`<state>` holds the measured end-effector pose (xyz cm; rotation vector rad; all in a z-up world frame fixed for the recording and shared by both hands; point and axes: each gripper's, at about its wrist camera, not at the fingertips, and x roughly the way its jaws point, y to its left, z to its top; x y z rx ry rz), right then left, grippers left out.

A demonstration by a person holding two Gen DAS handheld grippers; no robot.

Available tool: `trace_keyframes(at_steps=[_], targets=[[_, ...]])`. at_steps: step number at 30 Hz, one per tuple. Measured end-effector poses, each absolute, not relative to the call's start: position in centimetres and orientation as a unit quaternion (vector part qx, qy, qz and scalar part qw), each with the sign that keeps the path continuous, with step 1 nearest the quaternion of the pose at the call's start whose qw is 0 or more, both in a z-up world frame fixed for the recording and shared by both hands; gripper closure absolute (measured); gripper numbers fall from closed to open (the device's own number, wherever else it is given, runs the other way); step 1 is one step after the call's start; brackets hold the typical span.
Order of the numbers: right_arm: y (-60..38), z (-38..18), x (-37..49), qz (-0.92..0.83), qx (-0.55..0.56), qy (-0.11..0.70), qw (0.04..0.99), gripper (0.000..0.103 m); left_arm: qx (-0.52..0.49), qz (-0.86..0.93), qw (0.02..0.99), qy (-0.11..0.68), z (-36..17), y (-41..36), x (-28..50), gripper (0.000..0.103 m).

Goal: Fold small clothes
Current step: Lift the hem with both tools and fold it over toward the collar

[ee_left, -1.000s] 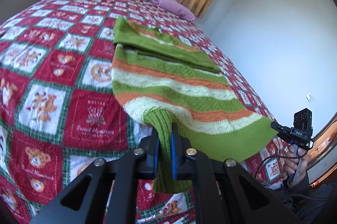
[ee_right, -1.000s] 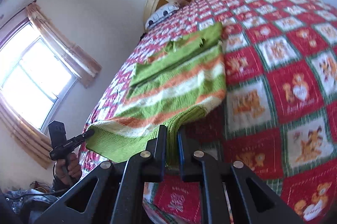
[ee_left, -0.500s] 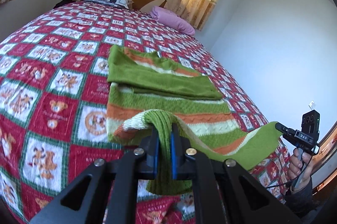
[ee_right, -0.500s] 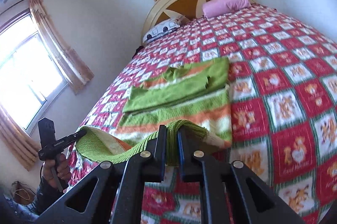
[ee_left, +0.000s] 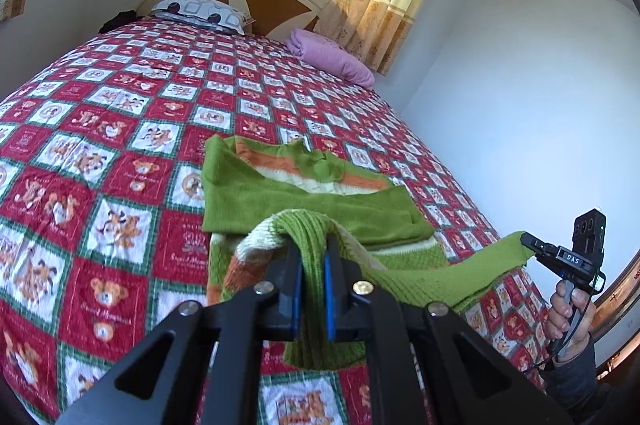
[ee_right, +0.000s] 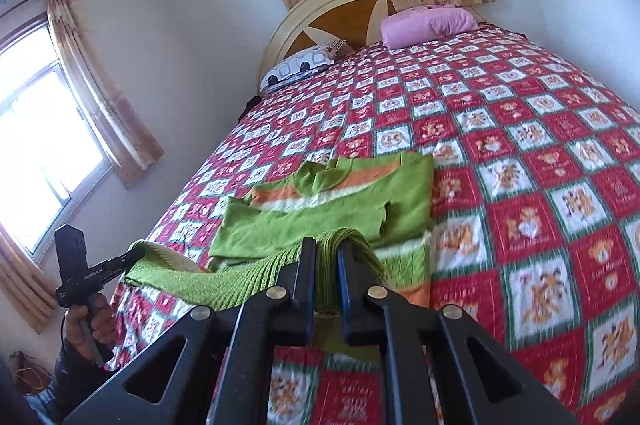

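A small green knit sweater (ee_left: 304, 201) with orange and cream stripes lies on the bed, sleeves folded across its chest. It also shows in the right wrist view (ee_right: 332, 209). My left gripper (ee_left: 313, 257) is shut on the left corner of its ribbed hem and holds it lifted above the body of the sweater. My right gripper (ee_right: 325, 253) is shut on the other hem corner and also shows at the right of the left wrist view (ee_left: 528, 239). The hem hangs stretched between the two grippers, raised over the lower part of the sweater.
The bed has a red, white and green teddy-bear quilt (ee_left: 120, 153). A patterned pillow (ee_left: 200, 13) and a pink folded blanket (ee_left: 332, 59) lie by the headboard. A white wall (ee_left: 520, 105) stands on one side, a curtained window (ee_right: 44, 145) on the other.
Both grippers have lifted the hem and carried it forward toward the headboard. The lower striped part of the sweater is now doubling over beneath the raised hem.
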<state>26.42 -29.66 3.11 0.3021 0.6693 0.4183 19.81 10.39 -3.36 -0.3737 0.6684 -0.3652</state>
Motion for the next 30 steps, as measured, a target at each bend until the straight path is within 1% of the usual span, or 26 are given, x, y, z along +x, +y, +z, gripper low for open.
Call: trace_keyframes(at_steps=[12, 17, 22, 28, 29, 30], targets=[[-28.3, 5.0, 33.6, 0.180, 0.122, 0.318, 0.923, 0.094, -0.195, -0.160, 0.913, 0.322, -2.5, 10.4, 25.7, 0.094], [-27.3, 5.0, 37.3, 0.170, 0.114, 0.322, 0.924, 0.094, -0.197, -0.147, 0.915, 0.320, -2.1, 10.8, 29.0, 0.094], [-26.1, 2.7, 42.2, 0.155, 0.108, 0.352, 0.917, 0.094, -0.179, -0.133, 0.914, 0.338, -3.0, 10.6, 33.3, 0.094], [-25.4, -2.4, 48.9, 0.137, 0.109, 0.406, 0.897, 0.094, -0.151, -0.100, 0.904, 0.386, -7.1, 10.1, 38.6, 0.094], [-25.6, -3.9, 50.5, 0.135, 0.119, 0.424, 0.888, 0.093, -0.146, -0.088, 0.903, 0.394, -7.9, 10.2, 39.3, 0.092], [-25.9, -4.8, 51.3, 0.123, 0.124, 0.432, 0.885, 0.089, -0.142, -0.076, 0.903, 0.399, -8.7, 10.2, 39.9, 0.089]])
